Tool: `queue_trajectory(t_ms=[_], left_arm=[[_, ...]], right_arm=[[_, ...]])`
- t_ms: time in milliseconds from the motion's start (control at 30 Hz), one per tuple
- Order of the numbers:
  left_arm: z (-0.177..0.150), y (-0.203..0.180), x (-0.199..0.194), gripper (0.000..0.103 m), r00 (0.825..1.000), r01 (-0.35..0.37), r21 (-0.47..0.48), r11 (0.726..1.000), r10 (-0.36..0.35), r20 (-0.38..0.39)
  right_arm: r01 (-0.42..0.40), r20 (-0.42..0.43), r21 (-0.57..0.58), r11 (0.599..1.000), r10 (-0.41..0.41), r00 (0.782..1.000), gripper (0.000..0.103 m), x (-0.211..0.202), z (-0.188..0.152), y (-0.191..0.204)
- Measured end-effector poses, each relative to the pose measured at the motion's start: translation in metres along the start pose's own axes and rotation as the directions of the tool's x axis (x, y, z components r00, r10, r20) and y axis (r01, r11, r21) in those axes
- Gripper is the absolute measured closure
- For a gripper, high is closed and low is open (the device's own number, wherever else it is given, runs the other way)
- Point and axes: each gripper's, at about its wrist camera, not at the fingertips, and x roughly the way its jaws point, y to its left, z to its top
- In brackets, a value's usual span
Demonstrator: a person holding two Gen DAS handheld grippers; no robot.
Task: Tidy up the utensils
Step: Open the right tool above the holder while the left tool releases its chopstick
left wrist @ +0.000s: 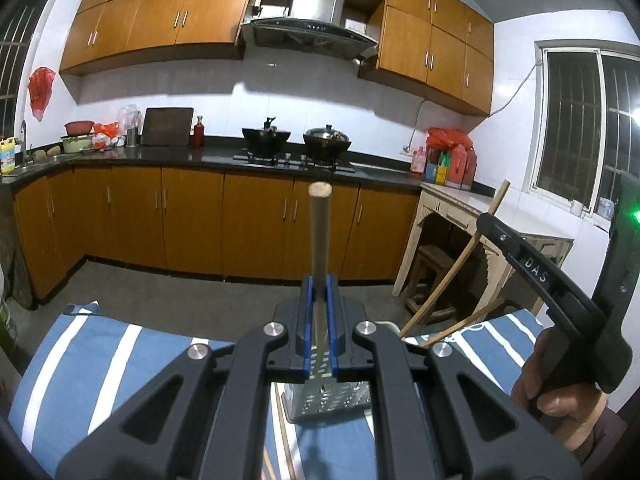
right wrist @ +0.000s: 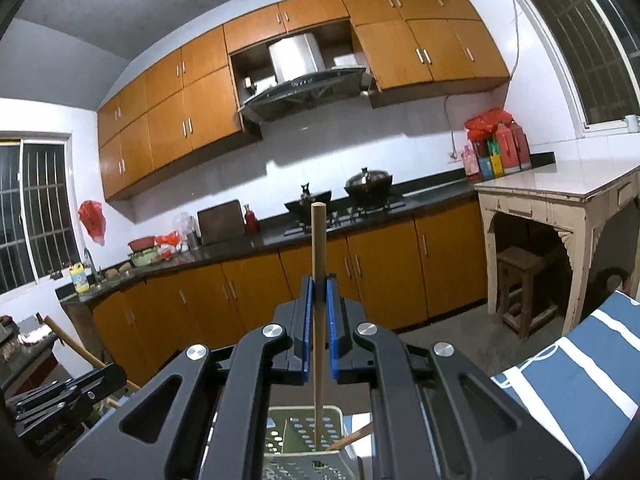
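My left gripper (left wrist: 319,292) is shut on a wooden stick-like utensil handle (left wrist: 319,232) that points straight up; its lower end runs down toward the perforated metal utensil holder (left wrist: 326,398) on the striped cloth. My right gripper (right wrist: 319,292) is shut on a thin wooden chopstick (right wrist: 318,264), upright, its lower end inside the perforated metal holder (right wrist: 304,436). Another wooden stick (right wrist: 352,436) leans in that holder. The right gripper's body (left wrist: 552,280) shows at the right of the left wrist view, with chopsticks (left wrist: 452,276) near it.
A blue-and-white striped cloth (left wrist: 80,364) covers the table below. The kitchen counter (left wrist: 208,156) with a stove and two pots (left wrist: 326,140) runs along the far wall. A white side table (right wrist: 560,196) with a stool under it stands at right.
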Motion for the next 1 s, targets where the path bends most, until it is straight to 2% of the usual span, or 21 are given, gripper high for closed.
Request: queue_trajectory(t_ms=[233,267,300,367,633,800,900,1000], left_arm=[[-0.013,0.007,0.012,0.095,0.998,0.0,-0.014,1.0,-0.001,-0.057],[-0.014,0.007,0.01,0.095,0.998,0.0,-0.014,1.0,-0.001,-0.056],[-0.013,0.008,0.008,0.094,0.999,-0.001,-0.012,1.0,0.0,-0.053],[-0.012,0.008,0.005,0.091,0.999,-0.004,-0.011,1.0,0.003,-0.047],[-0.009,0.013,-0.025,0.081,1.0,-0.017,-0.032,0.999,0.017,-0.007],[-0.021,0.02,-0.055,0.074,0.999,-0.05,-0.022,0.998,0.051,0.007],[-0.045,0.031,-0.067,0.068,0.996,-0.09,-0.018,0.996,0.089,-0.017],[-0.076,0.043,-0.067,0.063,0.987,-0.144,-0.002,0.99,0.144,-0.078]], right_arm=[[-0.013,-0.072,-0.011,1.0,0.012,0.997,0.093,-0.001,-0.009,-0.001],[-0.011,-0.073,-0.014,1.0,0.01,0.997,0.089,-0.004,-0.009,-0.002],[-0.009,-0.072,-0.014,1.0,0.008,0.997,0.077,-0.005,-0.009,-0.004],[0.004,-0.063,-0.016,1.0,-0.005,0.998,0.066,-0.013,-0.008,-0.007],[0.015,-0.066,-0.001,1.0,-0.015,0.998,0.066,-0.044,-0.003,-0.021],[0.056,-0.126,-0.015,0.998,-0.057,0.99,0.066,-0.064,-0.023,-0.037],[0.1,-0.216,-0.028,0.995,-0.104,0.971,0.066,-0.067,-0.051,-0.052],[0.133,-0.349,-0.024,0.991,-0.133,0.928,0.066,-0.06,-0.089,-0.066]])
